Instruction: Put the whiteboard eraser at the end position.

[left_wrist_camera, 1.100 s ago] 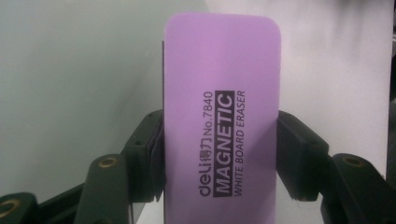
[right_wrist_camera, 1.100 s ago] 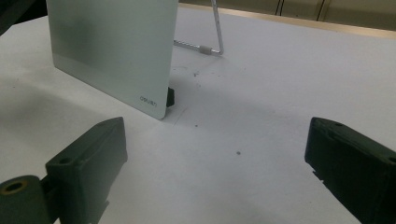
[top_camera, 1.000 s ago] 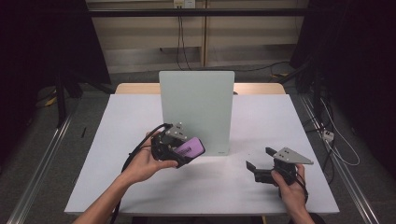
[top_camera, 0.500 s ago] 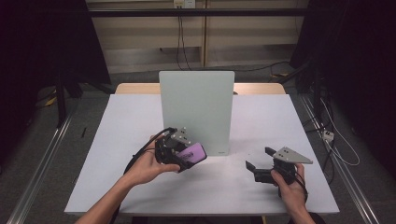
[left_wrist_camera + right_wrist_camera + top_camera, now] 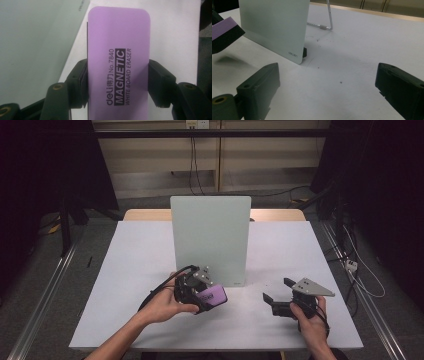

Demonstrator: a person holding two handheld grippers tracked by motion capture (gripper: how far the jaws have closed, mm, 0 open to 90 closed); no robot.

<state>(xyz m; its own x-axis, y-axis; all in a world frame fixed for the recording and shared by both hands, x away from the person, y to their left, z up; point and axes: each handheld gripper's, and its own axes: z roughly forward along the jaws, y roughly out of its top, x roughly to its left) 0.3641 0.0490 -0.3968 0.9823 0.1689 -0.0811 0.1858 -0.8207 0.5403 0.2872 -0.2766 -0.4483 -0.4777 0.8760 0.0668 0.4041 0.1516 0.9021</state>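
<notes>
While left gripper [image 5: 207, 296] pinches purple eraser [image 5: 118, 65], right gripper [image 5: 327, 87] spread; whiteboard [image 5: 210, 237] upright

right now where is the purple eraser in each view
High view: the purple eraser sits lower centre, clamped in the left gripper, in front of the board's bottom edge.
Left gripper view: it runs up the middle, pinched on both long sides.
Right gripper view: its corner pokes in at the far left edge.
Shared landmark: the upright pale green board.
</notes>
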